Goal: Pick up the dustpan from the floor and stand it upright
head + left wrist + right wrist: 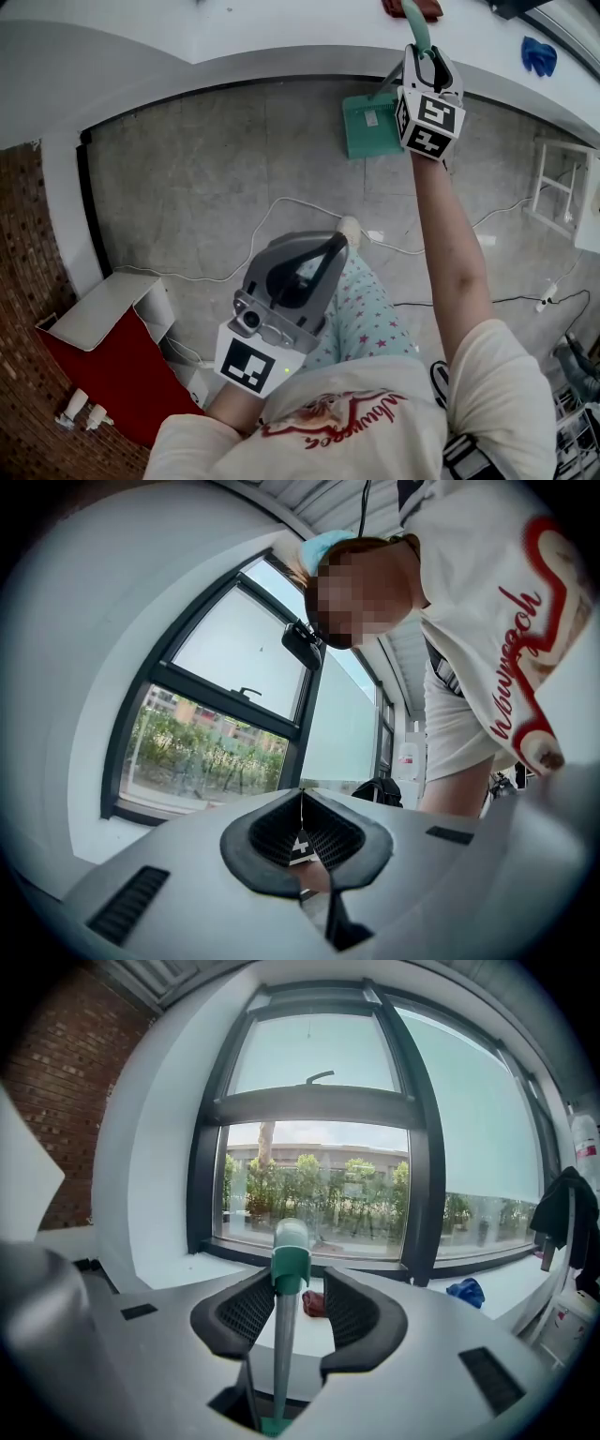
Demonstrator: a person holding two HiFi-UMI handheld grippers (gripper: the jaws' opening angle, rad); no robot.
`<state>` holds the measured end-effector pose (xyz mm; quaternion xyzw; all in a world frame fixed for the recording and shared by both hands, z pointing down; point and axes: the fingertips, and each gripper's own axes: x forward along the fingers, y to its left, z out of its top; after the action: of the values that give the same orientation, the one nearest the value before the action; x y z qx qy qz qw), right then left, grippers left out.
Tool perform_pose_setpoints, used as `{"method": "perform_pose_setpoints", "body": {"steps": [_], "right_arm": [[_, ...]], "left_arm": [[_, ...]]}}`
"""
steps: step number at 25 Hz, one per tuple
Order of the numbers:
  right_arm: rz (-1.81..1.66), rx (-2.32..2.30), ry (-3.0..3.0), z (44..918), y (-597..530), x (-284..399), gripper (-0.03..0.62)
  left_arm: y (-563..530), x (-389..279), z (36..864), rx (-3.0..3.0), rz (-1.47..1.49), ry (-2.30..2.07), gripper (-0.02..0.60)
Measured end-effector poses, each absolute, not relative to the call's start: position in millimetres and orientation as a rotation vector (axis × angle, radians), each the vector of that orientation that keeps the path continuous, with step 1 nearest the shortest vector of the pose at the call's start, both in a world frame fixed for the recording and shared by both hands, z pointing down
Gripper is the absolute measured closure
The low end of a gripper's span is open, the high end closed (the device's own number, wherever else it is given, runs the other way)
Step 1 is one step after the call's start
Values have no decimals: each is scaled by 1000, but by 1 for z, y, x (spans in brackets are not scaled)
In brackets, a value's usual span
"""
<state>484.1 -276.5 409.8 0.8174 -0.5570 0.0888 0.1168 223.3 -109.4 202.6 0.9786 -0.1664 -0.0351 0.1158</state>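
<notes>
Arm (450, 253) on my right stretching far ahead, right gripper (427, 58) tipping a little down, jaws standing apart with the dustpan handle (281, 1335) between them, dustpan (369, 127) standing upright on the floor (234, 169) by the wall (281, 66), left gripper (330, 249) resting near my tummy, jaws pressing together.

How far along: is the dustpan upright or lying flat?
Upright: dustpan stands on the floor, handle rising between the right gripper's open jaws.

Green dustpan (370, 127), upright on floor (long-handled)
</notes>
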Motion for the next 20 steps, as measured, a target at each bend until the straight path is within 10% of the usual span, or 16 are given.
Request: {"method": "perform_pose_setpoints", "body": {"steps": [20], "right_arm": [[202, 2308, -1899, 293, -190, 399, 413]], "left_arm": [[-99, 234, 168, 2950, -138, -439, 561]]}}
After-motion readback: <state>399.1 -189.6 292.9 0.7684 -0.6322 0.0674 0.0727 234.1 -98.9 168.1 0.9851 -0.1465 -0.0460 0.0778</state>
